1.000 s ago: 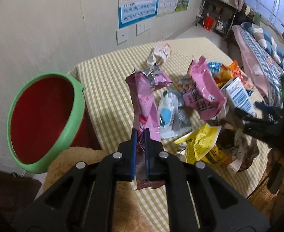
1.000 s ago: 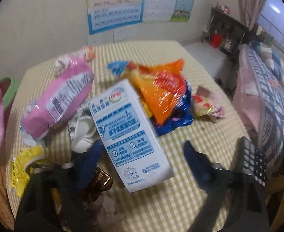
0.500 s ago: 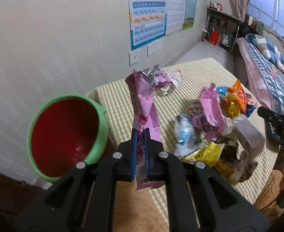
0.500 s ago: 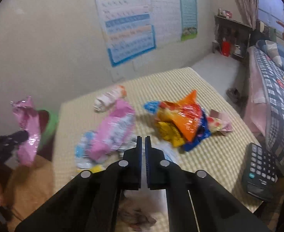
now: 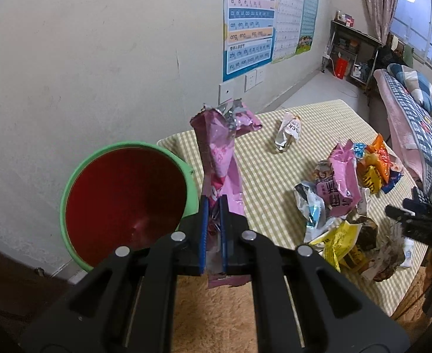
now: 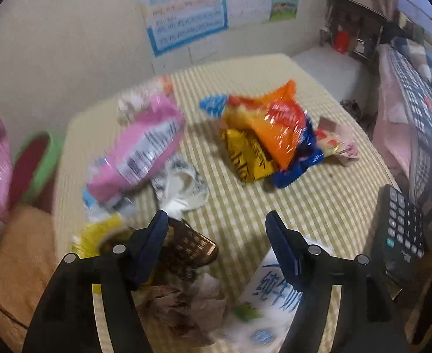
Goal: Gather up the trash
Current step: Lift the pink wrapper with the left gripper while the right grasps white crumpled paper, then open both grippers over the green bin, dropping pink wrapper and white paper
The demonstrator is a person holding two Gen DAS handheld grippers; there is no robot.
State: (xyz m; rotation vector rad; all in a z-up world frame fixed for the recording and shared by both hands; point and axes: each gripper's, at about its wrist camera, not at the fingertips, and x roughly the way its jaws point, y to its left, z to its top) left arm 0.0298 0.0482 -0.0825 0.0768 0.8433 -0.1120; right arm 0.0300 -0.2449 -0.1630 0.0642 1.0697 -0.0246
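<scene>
My left gripper (image 5: 213, 206) is shut on a long pink snack wrapper (image 5: 220, 153) and holds it upright beside a red bin with a green rim (image 5: 124, 200); the bin lies just left of the wrapper. My right gripper (image 6: 216, 223) is open and empty above the checked table (image 6: 319, 200). A white and blue milk carton (image 6: 271, 303) lies on the table just under its right finger. A pile of wrappers lies ahead: a pink bag (image 6: 145, 147), an orange bag (image 6: 277, 126), a yellow packet (image 6: 245, 156).
A black remote (image 6: 401, 229) lies at the table's right edge. A small white wrapper (image 5: 288, 131) lies apart at the table's far side. A tan furry cushion (image 5: 213, 309) sits below the left gripper. A bed (image 5: 416, 108) stands to the right.
My right gripper has opened and the milk carton now lies on the table under it. My left gripper has drawn back with the pink wrapper, closer to the bin.
</scene>
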